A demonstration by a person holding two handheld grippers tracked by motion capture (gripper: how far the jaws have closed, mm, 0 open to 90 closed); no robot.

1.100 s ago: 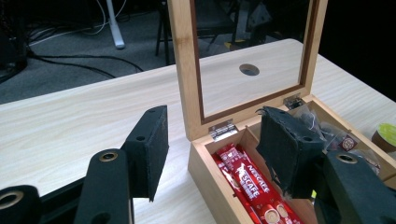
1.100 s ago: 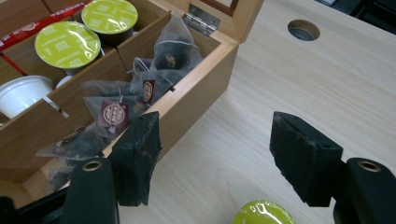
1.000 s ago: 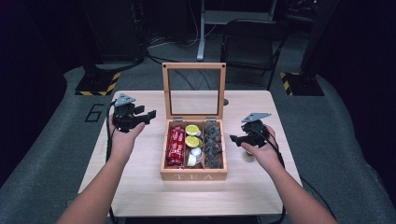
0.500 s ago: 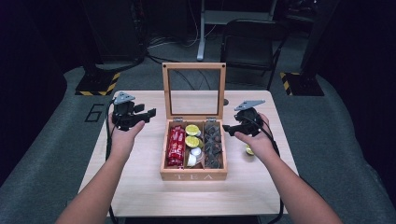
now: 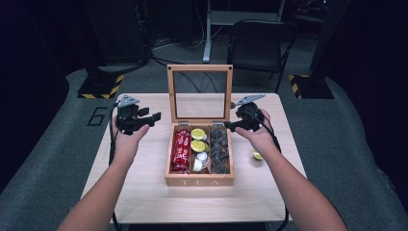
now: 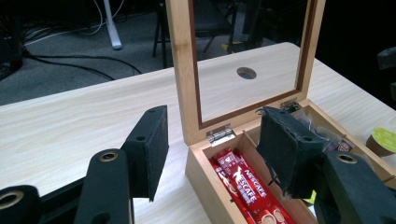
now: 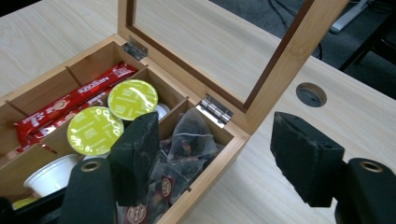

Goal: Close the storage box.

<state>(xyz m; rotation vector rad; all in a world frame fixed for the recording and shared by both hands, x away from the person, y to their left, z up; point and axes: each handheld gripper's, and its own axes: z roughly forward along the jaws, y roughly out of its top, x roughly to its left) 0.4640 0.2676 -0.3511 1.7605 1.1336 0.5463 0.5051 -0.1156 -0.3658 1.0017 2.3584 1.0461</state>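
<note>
I've got the wooden tea box (image 5: 199, 180) at table centre, glass lid (image 5: 199, 94) upright at 12 o'clock. Both claws gape w/ nothing held: left gripper (image 5: 144, 120) at the box's 9, right gripper (image 5: 233, 126) over the back right corner by the tea bags (image 7: 184, 154). Lid looks light but fragile, hinge-limited, so I'd pinch its wood top rail, not the pane.

box (image 5: 199, 181): light wood, pale "TEA" lettering on the front
sachets (image 7: 70, 102): red, white print
pods (image 7: 132, 99): yellow-green lids, white cups
tea bags (image 7: 189, 140): clear, dark contents
table (image 5: 144, 192): pale wood grain
jaws: black
floor tape (image 5: 101, 86): yellow and black stripes
</note>
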